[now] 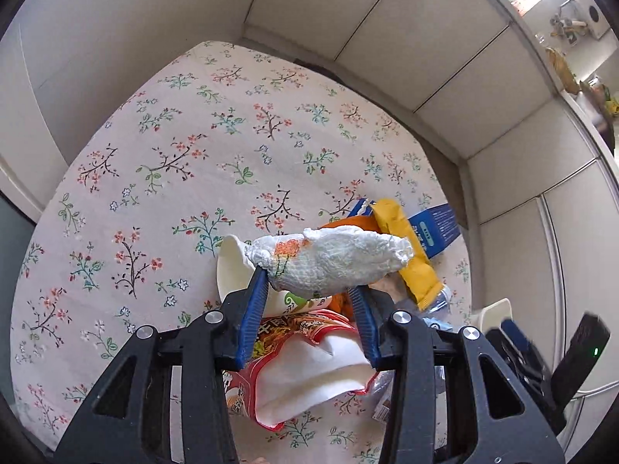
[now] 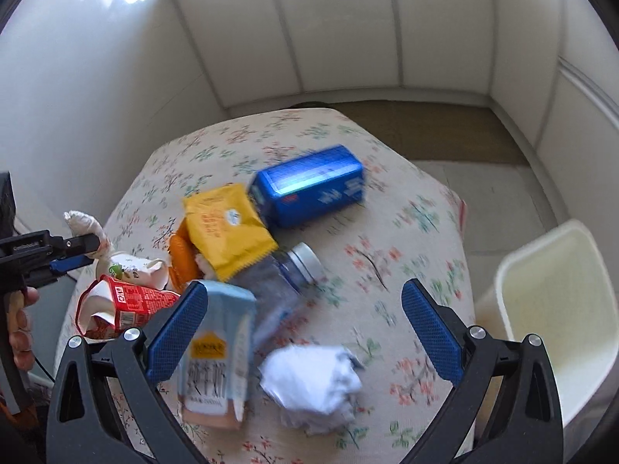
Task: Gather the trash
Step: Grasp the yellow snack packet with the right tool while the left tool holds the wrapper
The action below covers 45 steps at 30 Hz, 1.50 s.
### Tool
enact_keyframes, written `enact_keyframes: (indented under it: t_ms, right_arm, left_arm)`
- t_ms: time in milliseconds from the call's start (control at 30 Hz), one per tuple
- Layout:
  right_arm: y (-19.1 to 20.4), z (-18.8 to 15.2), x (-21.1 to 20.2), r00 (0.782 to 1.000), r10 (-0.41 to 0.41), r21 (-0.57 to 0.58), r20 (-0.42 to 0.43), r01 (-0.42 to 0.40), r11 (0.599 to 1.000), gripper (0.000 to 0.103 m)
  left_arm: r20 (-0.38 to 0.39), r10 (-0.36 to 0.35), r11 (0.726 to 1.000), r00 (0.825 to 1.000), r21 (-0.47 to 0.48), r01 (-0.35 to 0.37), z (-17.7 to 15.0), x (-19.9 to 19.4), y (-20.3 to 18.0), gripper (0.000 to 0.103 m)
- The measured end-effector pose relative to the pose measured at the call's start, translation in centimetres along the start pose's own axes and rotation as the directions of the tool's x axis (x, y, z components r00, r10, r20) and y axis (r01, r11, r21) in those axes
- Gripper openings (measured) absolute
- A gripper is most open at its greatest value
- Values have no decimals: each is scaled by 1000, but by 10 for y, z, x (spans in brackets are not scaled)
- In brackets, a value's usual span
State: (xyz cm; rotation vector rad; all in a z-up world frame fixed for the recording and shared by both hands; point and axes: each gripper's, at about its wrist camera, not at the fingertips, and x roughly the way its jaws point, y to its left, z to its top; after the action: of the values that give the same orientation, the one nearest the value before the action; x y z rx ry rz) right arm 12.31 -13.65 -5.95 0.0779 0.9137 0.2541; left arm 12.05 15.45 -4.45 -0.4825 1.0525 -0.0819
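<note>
Between the left gripper's (image 1: 309, 282) blue pads sits a crumpled white paper towel (image 1: 329, 261) with an orange and green print, pinched at the fingertips, jaws partly closed on it and lifted clear of the table (image 1: 154, 135). Directly below that gripper: a white paper cup (image 1: 232, 266) on its side and a torn red wrapper (image 1: 278, 352) with its white inner face showing. Just beyond the towel, a yellow snack pouch (image 1: 406, 247) overlaps a blue carton (image 1: 441, 224).

Right gripper (image 2: 305, 332) is wide open, holding nothing, pads apart over the floral tablecloth. Between its fingers lies a crumpled white tissue ball (image 2: 313, 382); a pale-blue milk carton (image 2: 220, 352) lies beside its left finger (image 2: 178, 332), contact unclear given motion blur. Ahead of it, a clear plastic bottle (image 2: 286, 274) with a silver cap lies on its side, then the yellow pouch and blue carton further out. Off to its right, past the table edge, stands a white bin (image 2: 557, 309). Far left in the right wrist view, a hand (image 2: 19, 321) grips the left tool's handle.
</note>
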Motion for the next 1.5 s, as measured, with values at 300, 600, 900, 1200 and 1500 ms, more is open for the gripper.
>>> enact_keyframes:
  t_ms: [300, 600, 900, 1200, 1500]
  right_arm:
    - [90, 34, 66, 982, -156, -401, -106, 102, 910, 97]
    - [107, 35, 113, 958, -205, -458, -202, 93, 884, 69]
    - [90, 39, 111, 976, -86, -321, -202, 17, 947, 8]
    - [79, 41, 54, 998, 25, -232, -55, -37, 972, 8]
    - [46, 39, 0, 994, 56, -148, 98, -41, 988, 8]
  left_arm:
    - [19, -87, 996, 996, -23, 88, 11, -10, 4, 41]
    - [27, -148, 989, 989, -25, 148, 16, -19, 5, 41]
    - [31, -154, 988, 988, -21, 155, 19, -17, 4, 41]
    - [56, -156, 988, 986, -12, 157, 17, -19, -3, 41]
    - [101, -157, 988, 983, 21, 155, 11, -26, -19, 41]
